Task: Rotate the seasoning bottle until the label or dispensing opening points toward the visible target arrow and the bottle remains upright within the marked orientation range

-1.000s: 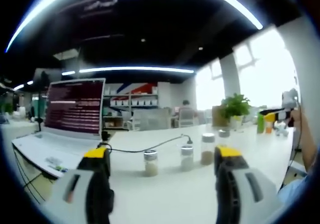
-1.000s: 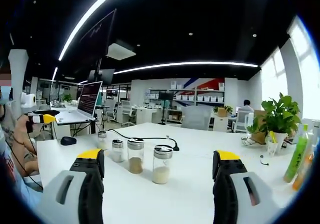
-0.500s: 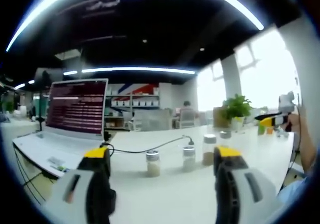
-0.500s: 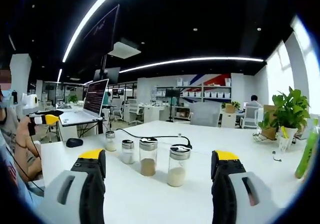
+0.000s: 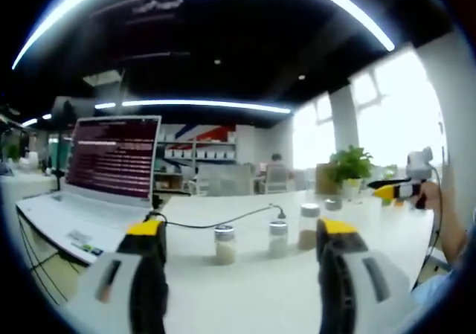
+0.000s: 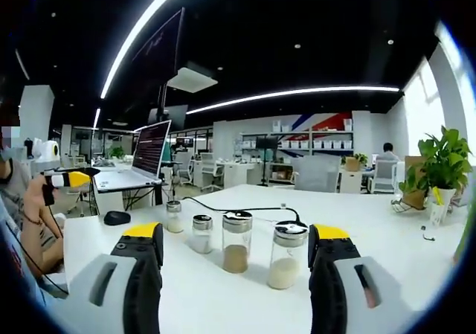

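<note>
At a white office table point(image 6: 416, 222), I hold my right gripper point(image 6: 236, 263) with its yellow-tipped jaws spread wide and nothing between them, framing a row of four seasoning bottles. In the right gripper view, the nearest bottle point(image 6: 285, 254), holding white grains, stands upright at lower centre just left of the right-hand jaw; next to it, further left, the brown-filled bottle point(image 6: 236, 242), then two smaller ones receding toward a black mouse point(image 6: 117, 217) at centre left. A black cable point(image 6: 223, 204) trails behind the row toward the open laptop point(image 6: 145, 155) at left. A potted plant point(image 6: 445, 163) sits at the right edge.

In the left gripper view, my left gripper point(image 5: 236, 248) likewise stands open and empty, low in the frame, with the same bottles seen from the other side, in a line across the middle. My right hand point(image 5: 431, 197) shows at the far right, gripping its tool. No jaw touches any bottle.
</note>
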### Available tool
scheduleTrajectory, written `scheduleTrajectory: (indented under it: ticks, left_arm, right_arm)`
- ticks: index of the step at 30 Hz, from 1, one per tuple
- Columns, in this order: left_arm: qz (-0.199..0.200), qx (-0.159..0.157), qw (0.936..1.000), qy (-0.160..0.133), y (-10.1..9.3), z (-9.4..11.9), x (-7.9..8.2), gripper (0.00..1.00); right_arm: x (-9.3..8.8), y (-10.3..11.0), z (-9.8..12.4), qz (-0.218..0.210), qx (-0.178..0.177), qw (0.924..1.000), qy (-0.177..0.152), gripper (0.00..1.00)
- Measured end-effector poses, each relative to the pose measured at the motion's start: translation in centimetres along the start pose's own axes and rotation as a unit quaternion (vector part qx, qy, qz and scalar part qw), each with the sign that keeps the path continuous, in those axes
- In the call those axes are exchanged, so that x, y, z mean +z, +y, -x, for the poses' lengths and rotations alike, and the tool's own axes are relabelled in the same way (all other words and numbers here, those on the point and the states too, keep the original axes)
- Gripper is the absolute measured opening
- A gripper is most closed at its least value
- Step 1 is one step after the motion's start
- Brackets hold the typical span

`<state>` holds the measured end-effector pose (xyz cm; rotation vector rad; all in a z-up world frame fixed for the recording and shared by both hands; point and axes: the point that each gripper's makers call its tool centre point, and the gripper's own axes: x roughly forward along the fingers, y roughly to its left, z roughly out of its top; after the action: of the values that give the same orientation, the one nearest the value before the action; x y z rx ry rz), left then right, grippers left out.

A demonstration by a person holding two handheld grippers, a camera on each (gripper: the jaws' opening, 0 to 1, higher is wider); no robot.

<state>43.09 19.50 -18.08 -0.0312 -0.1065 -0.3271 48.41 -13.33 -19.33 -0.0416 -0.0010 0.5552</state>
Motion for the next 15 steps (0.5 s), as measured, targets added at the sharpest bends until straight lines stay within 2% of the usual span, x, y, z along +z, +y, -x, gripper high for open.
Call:
scheduleTrajectory:
  ticks: [6,15]
  left_arm:
    - [-0.002,0.001,1.0000,0.005,0.1,-0.1,-0.2,0.88]
    - [0.003,-0.005,1.0000,0.003,0.0,-0.1,-0.1,0.87]
  right_arm:
    - [-0.1,0.6,-1.1,-0.004,0.011,0.9999,0.001,0.80]
    - [-1.0,1.2,-2.6,-0.016,0.018,0.9997,0.010,0.82]
